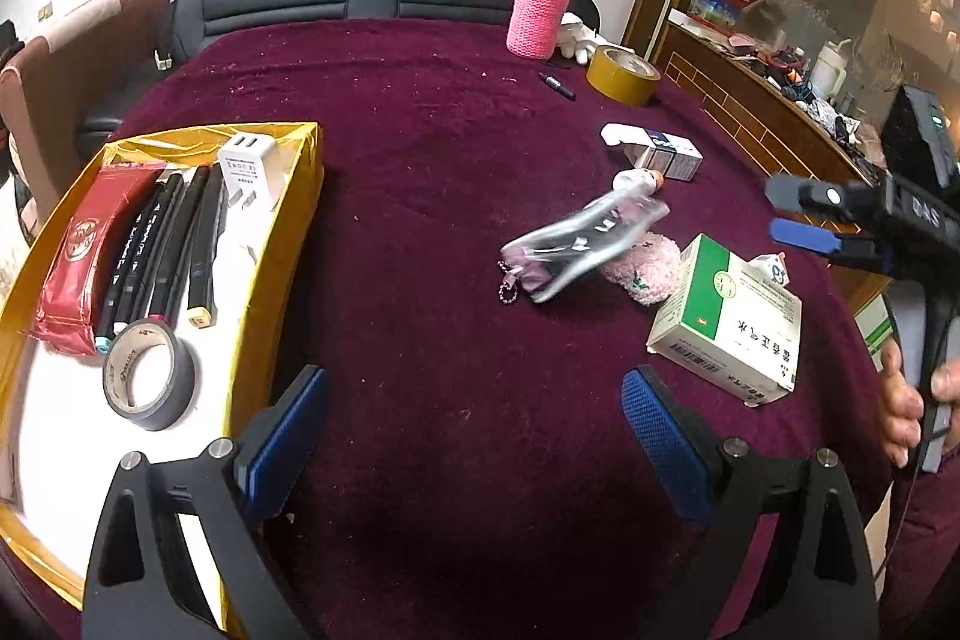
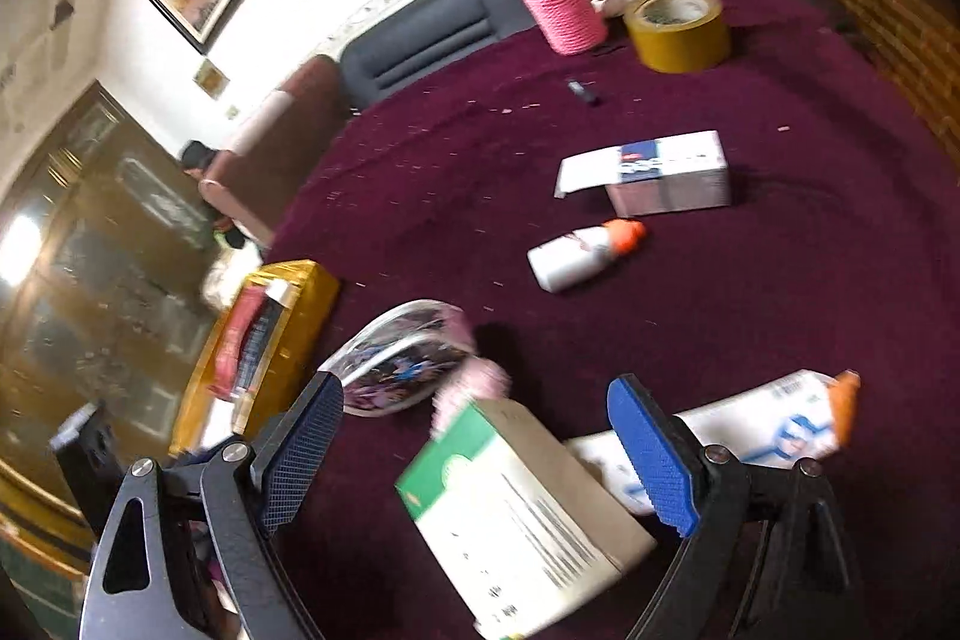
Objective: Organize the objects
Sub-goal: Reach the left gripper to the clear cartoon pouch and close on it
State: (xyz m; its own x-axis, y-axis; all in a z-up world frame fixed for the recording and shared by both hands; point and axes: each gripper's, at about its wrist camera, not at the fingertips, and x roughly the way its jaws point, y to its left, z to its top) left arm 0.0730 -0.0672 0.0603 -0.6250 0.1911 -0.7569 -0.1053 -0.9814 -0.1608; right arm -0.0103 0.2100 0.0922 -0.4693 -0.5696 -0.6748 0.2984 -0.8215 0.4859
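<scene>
Hovering over bare maroon cloth, the left tool has its blue pads spread wide w/ nothing between them. Yellow tray sits just left of it on the bench; inside are a red packet, several black markers lying side by side, a white charger at the far end & a grey tape roll at the near end.

Right tool also spread, pads not pressing anything. Green-and-white medicine box lies between and below its pads, blurred; can't tell if either pad touches it. From the left wrist view the same right tool comes in from the right edge, a hand on its grip, tips apart above the box.

Still loose on the bench: clear pouch w/ bead chain resting on a pink fluffy item, both just beside the box; small white bottle w/ orange cap beyond them; blue-and-white carton further back. Near the far edge: pink knit-sleeved flask, wide yellow tape roll, small dark pen.
</scene>
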